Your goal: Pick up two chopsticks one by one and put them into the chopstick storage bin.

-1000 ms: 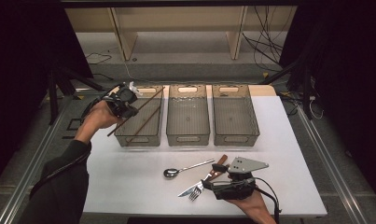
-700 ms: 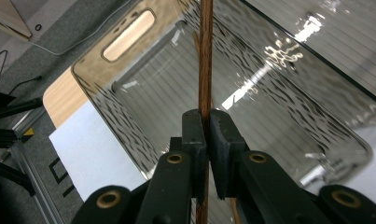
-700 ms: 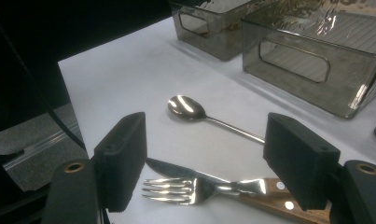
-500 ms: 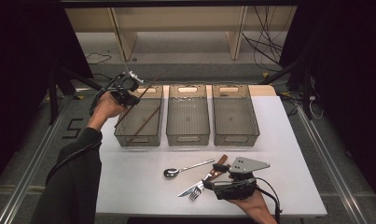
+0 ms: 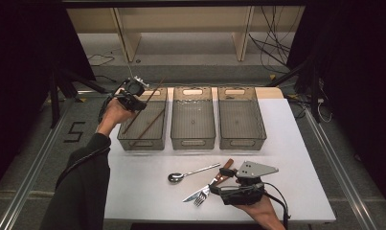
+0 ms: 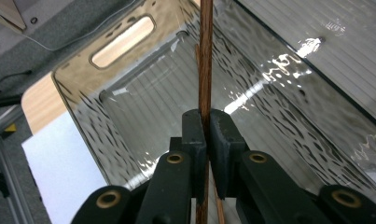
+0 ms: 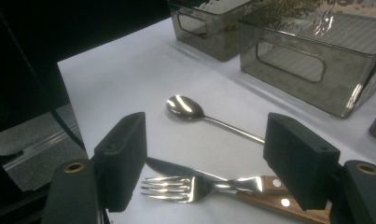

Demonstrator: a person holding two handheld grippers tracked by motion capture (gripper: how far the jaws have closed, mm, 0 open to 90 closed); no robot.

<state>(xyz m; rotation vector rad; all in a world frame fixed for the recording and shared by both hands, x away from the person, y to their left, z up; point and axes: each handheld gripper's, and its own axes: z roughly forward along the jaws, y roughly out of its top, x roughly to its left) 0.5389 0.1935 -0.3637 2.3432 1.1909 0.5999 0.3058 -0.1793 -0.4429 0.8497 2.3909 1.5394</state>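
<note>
- The right gripper (image 5: 218, 188) rests low at the near edge of the white tabletop (image 5: 296, 158), its two black block-shaped pads wide apart and holding nothing.
- In the right gripper view, a steel fork (image 7: 195, 186) with a riveted wooden handle lies on the tabletop between those pads, untouched by them; the blade of a knife (image 7: 176, 170) shows just behind its tines.
- Just beyond these lies a polished metal spoon (image 5: 190, 173), bowl up, with a slim straight handle, apart from the fork and knife.
- Farther back, three rectangular bins of smoky, rippled clear plastic stand side by side, each with a slot handle cut in its end wall.
- The middle bin (image 5: 192, 139) and the right bin (image 5: 242, 139) look bare inside.
- The left bin (image 5: 128, 139) holds a thin brown wooden chopstick (image 5: 147, 125) lying slantwise on its ribbed floor.
- Over the far corner of that bin, the left gripper (image 5: 141, 104) is clamped tight on a second chopstick (image 6: 205, 70), a slender reddish-brown wooden rod pinched between the two pads and angled across the bin's opening.
</note>
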